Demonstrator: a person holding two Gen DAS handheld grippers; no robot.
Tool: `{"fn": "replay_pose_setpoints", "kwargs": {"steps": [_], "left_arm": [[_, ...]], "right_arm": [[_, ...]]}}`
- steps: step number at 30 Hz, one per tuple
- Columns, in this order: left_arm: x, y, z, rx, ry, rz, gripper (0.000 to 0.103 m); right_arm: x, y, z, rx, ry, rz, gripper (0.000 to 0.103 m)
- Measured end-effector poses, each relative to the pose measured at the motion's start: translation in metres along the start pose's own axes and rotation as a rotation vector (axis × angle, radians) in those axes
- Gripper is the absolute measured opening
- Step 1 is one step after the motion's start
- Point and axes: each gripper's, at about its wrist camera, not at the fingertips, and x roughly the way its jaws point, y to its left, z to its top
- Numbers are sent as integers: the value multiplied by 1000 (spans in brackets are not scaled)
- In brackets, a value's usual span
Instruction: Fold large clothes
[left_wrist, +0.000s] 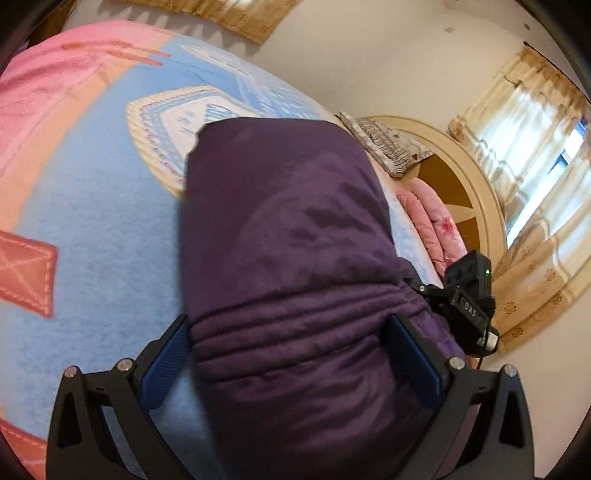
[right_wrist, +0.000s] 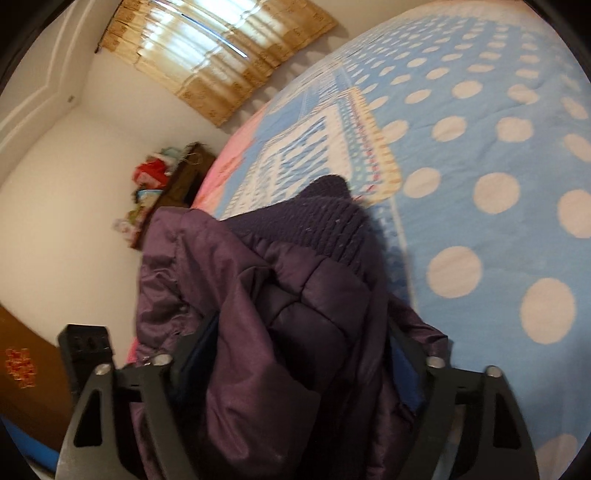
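Note:
A purple padded jacket (left_wrist: 288, 229) lies on the blue bed blanket (left_wrist: 92, 221). My left gripper (left_wrist: 291, 332) straddles its quilted fabric, with the blue pads (left_wrist: 166, 365) wide apart on either side of a thick bunch. In the right wrist view the same jacket (right_wrist: 266, 302), with a dark ribbed knit cuff (right_wrist: 321, 225), fills the space between the fingers of my right gripper (right_wrist: 299, 343). The jacket's lower part is hidden below both cameras. The right gripper's body (left_wrist: 469, 295) shows in the left wrist view at the jacket's right edge.
The blanket is blue with white dots (right_wrist: 495, 155) and a pink border (left_wrist: 55, 85). A folded pink quilt (left_wrist: 432, 221) and a patterned pillow (left_wrist: 388, 147) lie by the rounded headboard (left_wrist: 472, 177). Curtained windows (left_wrist: 535, 147), a cluttered dark cabinet (right_wrist: 177, 177).

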Motion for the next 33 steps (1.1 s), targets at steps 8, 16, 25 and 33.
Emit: {"fn": "replay_pose_setpoints", "kwargs": {"steps": [8,16,25,33], "left_arm": [[-23,-50,-3,162,-44,121,89],[-94,-40,-17,225,-152,267,86],[-180,26,-29,111,-255,453,84],[-232,93,-40,-42,-321,567,84]], "right_arm": [[-7,12,-12,23,-14,105,49],[27,89,-35,-53,63,237,44],[124,223,-61,-201,236,359,41],[216,332,-101,-292,371,428,41]]}}
